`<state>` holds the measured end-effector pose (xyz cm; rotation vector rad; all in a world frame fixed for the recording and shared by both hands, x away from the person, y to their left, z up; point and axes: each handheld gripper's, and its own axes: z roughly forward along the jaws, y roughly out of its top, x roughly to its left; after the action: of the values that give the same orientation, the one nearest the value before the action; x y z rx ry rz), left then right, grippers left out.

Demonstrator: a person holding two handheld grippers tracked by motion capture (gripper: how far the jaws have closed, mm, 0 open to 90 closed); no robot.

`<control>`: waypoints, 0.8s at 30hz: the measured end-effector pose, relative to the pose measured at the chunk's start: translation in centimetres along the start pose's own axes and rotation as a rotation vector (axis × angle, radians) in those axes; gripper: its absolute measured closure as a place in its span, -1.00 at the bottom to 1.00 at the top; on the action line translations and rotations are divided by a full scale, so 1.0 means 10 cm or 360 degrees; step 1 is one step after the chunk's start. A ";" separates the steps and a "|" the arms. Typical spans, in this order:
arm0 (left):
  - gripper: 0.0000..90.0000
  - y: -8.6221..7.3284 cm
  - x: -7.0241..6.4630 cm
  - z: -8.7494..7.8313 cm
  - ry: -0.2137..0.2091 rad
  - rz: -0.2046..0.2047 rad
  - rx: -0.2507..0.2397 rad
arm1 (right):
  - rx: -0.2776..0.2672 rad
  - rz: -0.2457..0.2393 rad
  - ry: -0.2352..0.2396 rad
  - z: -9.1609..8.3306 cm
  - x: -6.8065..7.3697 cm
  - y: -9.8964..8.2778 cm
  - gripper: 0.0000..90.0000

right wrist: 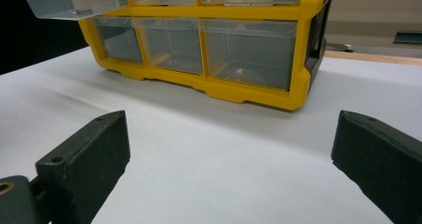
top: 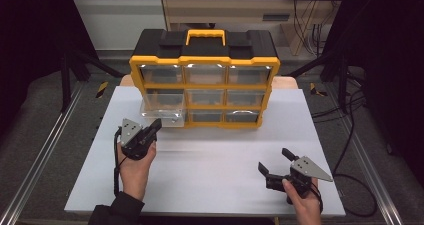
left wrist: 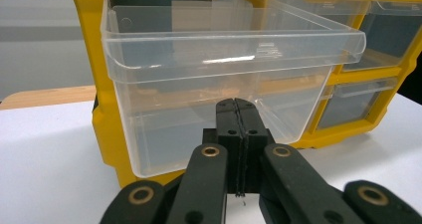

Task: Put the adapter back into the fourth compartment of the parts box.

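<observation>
A yellow and black drawer organizer [top: 205, 80] with a yellow handle stands at the back of the white table [top: 210, 170]. Its left clear drawer [top: 161, 107] in the middle row is pulled out toward me; it looks empty [left wrist: 224, 59]. My left gripper [top: 156, 125] sits just in front of that drawer, slightly below its front wall. Its jaws are shut against each other [left wrist: 238, 104] with nothing between them. My right gripper [top: 273, 159] rests at the front right, open, well away from the organizer [right wrist: 214, 82]. Bare table shows between its jaws [right wrist: 231, 134].
The other clear drawers [top: 205, 75] are pushed in. A wooden board [top: 286, 81] shows behind the white surface. Metal rails [top: 40, 160] run along both sides of the table, and cables [top: 350, 135] trail on the floor at the right.
</observation>
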<state>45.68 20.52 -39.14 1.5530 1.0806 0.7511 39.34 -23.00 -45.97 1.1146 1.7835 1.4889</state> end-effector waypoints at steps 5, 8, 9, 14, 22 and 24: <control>1.00 0.03 0.01 0.02 0.0000 0.0003 0.0000 | -0.0002 -0.0002 -0.0003 0.00 0.00 0.00 -0.95; 1.00 0.03 0.01 0.03 0.0001 0.0015 0.0007 | 0.0004 -0.0007 -0.0004 0.00 0.00 0.00 -0.95; 1.00 0.03 0.01 0.03 0.0002 0.0021 0.0012 | 0.0004 -0.0007 -0.0004 0.00 0.00 0.00 -0.95; 1.00 0.05 0.00 0.04 0.0004 0.0033 0.0026 | -0.0004 -0.0006 -0.0003 0.00 0.00 0.01 -0.95; 1.00 0.08 0.01 0.06 0.0005 0.0063 0.0035 | 0.0001 -0.0001 0.0003 0.02 -0.01 0.00 -0.95; 1.00 0.08 0.02 0.06 0.0010 0.0065 0.0031 | -0.0008 0.0002 -0.0002 0.01 -0.01 0.00 -0.95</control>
<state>46.52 20.39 -38.52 1.5941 1.0665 0.7759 39.49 -23.02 -45.99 1.1141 1.7772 1.4924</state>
